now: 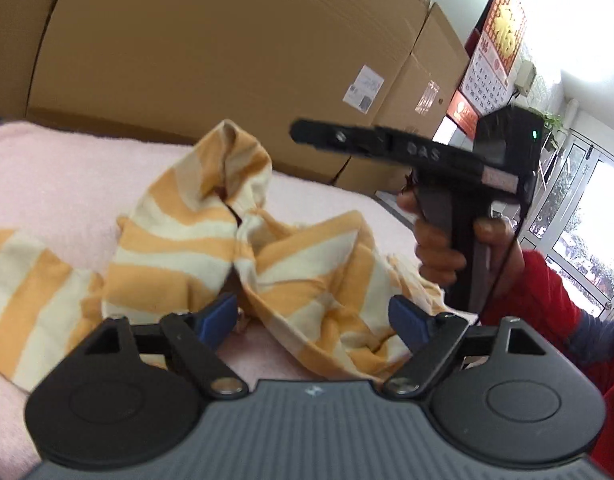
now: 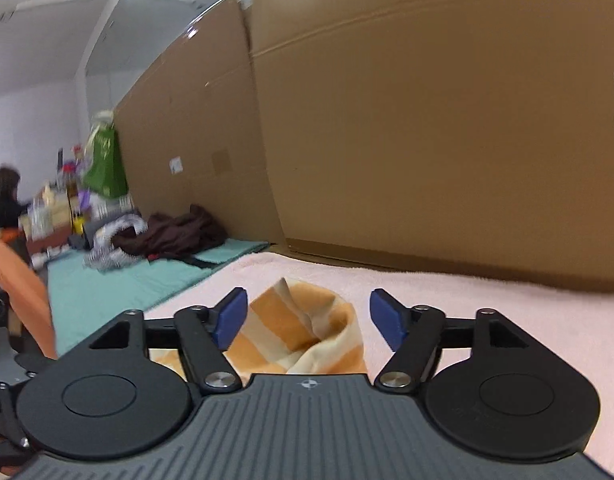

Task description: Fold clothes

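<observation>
In the left wrist view, the left gripper (image 1: 313, 318) is seen at the bottom, and its two blue fingers (image 1: 217, 316) are held wide apart. Nothing is pinched between them. A striped shirt (image 1: 235, 256), orange and cream, is spread in a crumpled heap just past the fingertips. Part of the cloth is bunched in the gap between the fingers, and one fold is seen right beside the finger on the right. The shirt is laid on a pink blanket (image 1: 59, 176). One part of the shirt is pushed up into a peak near the middle, and another part is stretched out flat to the left.

In the right wrist view, the right gripper (image 2: 307, 320) is also shown with its blue fingers (image 2: 387, 320) held wide apart, and nothing is gripped. A rolled lump of the same striped shirt (image 2: 303, 328) is seen low between the two fingers. Whether the fingers are touched by it cannot be told.

A little farther off in the left wrist view, the right gripper (image 1: 307, 132) is held up above the shirt by a hand (image 1: 439, 248) in a red sleeve (image 1: 543, 304).

Behind the blanket, big cardboard boxes (image 1: 235, 52) are stood like a wall. A red calendar (image 1: 495, 52) is hung past them. Far off in the right wrist view, a green mat (image 2: 119, 280) with a dark pile of clothes (image 2: 175, 232) is seen.
</observation>
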Demonstrator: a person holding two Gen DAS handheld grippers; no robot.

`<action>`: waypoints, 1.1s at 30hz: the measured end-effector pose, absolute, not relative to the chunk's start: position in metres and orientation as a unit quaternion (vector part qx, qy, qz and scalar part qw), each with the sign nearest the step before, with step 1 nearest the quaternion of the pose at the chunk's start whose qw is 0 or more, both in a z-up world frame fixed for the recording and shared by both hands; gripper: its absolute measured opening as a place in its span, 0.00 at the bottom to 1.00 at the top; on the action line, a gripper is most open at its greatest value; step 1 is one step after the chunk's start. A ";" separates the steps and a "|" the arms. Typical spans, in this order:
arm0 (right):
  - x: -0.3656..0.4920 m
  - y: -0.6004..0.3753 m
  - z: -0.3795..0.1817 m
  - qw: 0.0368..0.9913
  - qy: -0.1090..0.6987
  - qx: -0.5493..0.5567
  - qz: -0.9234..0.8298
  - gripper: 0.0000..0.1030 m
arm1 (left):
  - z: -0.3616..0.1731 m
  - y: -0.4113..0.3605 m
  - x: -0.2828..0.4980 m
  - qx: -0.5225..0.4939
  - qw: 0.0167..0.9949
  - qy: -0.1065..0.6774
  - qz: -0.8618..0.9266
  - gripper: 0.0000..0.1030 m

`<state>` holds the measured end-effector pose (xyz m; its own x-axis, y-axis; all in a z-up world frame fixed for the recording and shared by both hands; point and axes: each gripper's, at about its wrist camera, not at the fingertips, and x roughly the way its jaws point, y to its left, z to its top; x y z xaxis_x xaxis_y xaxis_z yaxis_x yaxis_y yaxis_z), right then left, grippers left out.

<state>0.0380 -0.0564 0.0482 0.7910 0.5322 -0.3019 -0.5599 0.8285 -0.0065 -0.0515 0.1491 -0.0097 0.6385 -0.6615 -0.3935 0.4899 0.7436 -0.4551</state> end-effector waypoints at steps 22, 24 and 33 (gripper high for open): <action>0.098 -0.071 0.079 0.944 0.215 0.030 0.250 0.07 | -0.009 0.148 -0.019 -0.253 0.886 0.253 -0.294 0.01; 0.100 -0.092 0.090 0.941 0.215 0.107 0.239 0.07 | 0.009 0.155 -0.016 -0.248 0.897 0.224 -0.288 0.01; 0.030 -0.208 0.152 0.910 0.069 0.351 0.208 0.08 | 0.119 0.189 -0.007 -0.208 0.939 0.069 -0.263 0.01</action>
